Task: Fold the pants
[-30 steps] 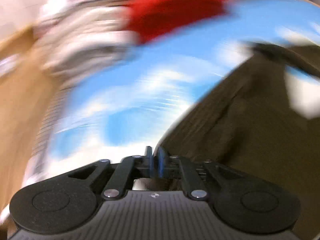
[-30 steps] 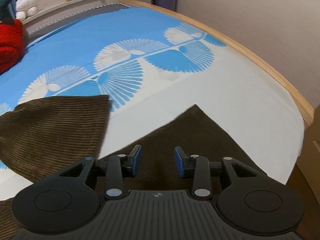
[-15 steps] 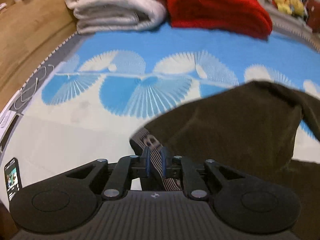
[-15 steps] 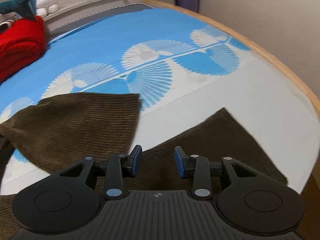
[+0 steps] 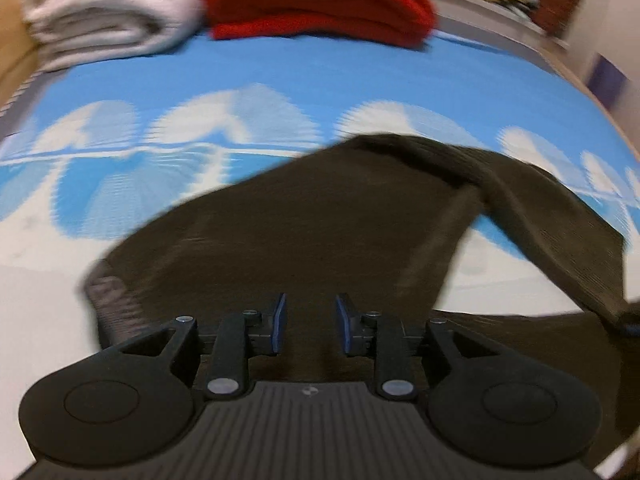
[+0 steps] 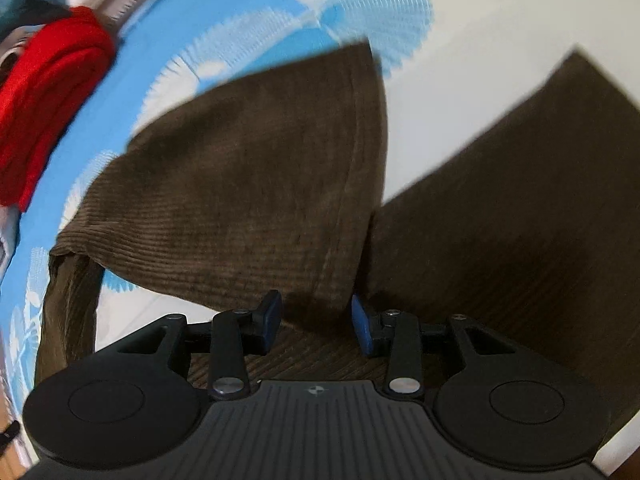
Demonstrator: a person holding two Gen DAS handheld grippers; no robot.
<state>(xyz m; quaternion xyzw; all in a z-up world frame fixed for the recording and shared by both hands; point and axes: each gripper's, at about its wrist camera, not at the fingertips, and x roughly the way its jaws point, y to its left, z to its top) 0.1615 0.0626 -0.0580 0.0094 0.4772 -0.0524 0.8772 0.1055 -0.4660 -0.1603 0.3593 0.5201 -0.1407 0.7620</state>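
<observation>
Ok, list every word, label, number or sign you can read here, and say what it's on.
None can be read.
Pants waistband: a woven pattern, too blurred to tell whether it is lettering.
Left tool and right tool: one small round emblem each, no letters.

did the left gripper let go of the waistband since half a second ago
Yes. The left gripper was shut on the striped waistband; now its jaws are opening, and the waistband lies left of it on the bedsheet.

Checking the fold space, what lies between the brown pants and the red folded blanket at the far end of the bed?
Only bare bedsheet, blue with white fans, separates the brown corduroy pants from the red blanket in the left wrist view.
</observation>
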